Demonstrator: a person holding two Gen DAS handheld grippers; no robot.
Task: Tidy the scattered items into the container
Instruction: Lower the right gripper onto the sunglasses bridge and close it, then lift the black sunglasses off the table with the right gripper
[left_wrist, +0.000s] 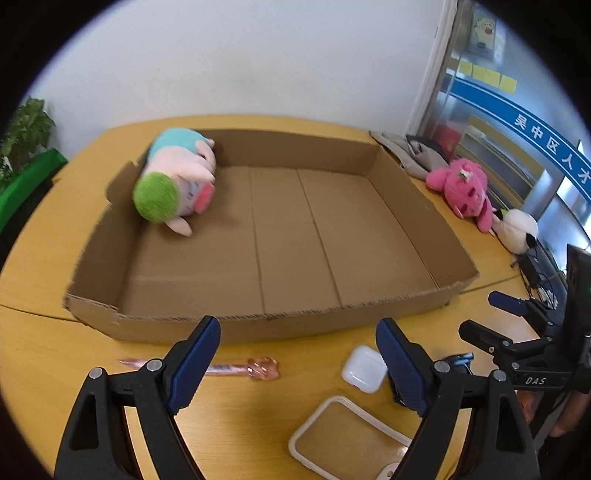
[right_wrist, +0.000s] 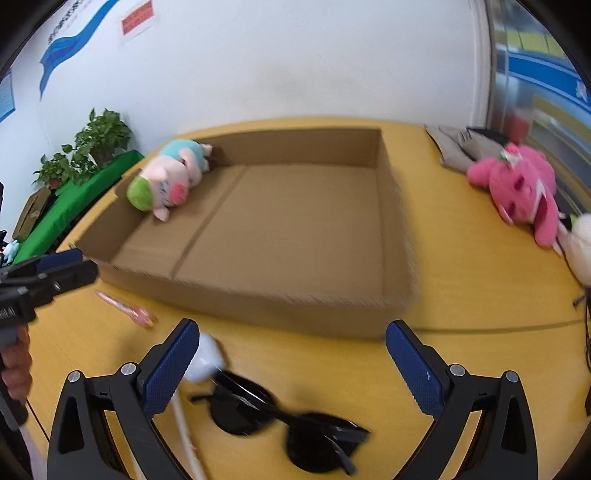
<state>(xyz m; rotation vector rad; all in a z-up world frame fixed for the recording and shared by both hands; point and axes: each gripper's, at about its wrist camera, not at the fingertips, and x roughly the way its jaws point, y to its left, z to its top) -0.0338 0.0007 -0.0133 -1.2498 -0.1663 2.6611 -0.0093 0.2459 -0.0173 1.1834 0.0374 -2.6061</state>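
Observation:
A shallow cardboard box lies on the yellow table. A green-haired pig plush lies in its far left corner. My left gripper is open and empty above the table in front of the box, over a pink pen and a white earbud case. My right gripper is open and empty above black sunglasses. It also shows in the left wrist view. A pink plush and a white plush lie right of the box.
A clear lid with a white rim lies near the front edge. A grey cloth lies at the back right, cables at the right edge. A potted plant and green surface stand left of the table.

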